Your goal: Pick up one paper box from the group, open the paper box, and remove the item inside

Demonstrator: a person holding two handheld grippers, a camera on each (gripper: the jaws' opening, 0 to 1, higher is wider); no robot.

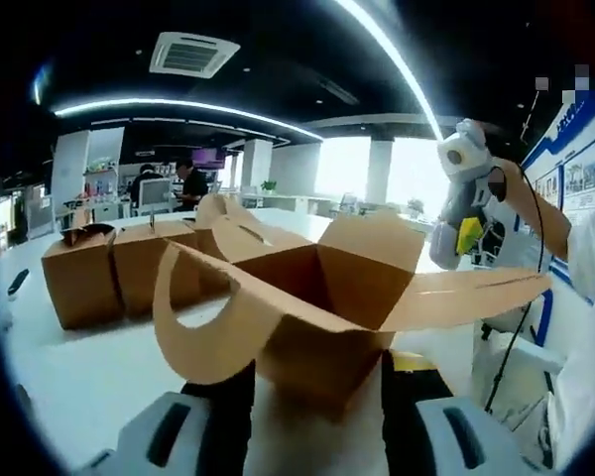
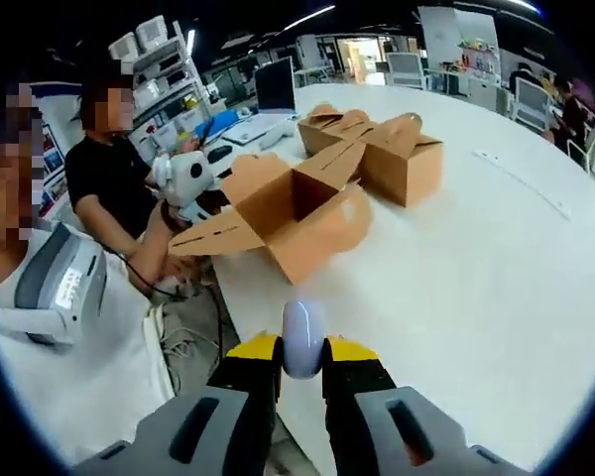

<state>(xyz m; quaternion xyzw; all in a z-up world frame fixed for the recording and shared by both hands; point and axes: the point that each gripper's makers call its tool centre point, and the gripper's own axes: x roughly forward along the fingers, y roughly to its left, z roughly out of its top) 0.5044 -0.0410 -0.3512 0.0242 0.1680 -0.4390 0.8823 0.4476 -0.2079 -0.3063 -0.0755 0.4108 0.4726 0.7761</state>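
Note:
An open brown paper box [image 1: 317, 297] with its flaps spread wide sits between my left gripper's [image 1: 317, 402] black fingers, which are shut on its near corner. In the right gripper view the same box [image 2: 288, 213] rests near the white table's [image 2: 496, 297] edge, with the left gripper [image 2: 183, 178] on its left side. My right gripper [image 2: 302, 362] is shut on a pale, rounded item [image 2: 302, 337], held off the table well short of the box. In the left gripper view the right gripper [image 1: 464, 230] hangs to the right of the box, above its flap.
Several closed brown boxes [image 1: 114, 273] [image 2: 397, 159] stand grouped on the table behind the open one. A person in a black shirt [image 2: 109, 174] stands at the table's left edge. A monitor [image 2: 275, 84] and desk clutter lie at the far end. The table's right half lies bare.

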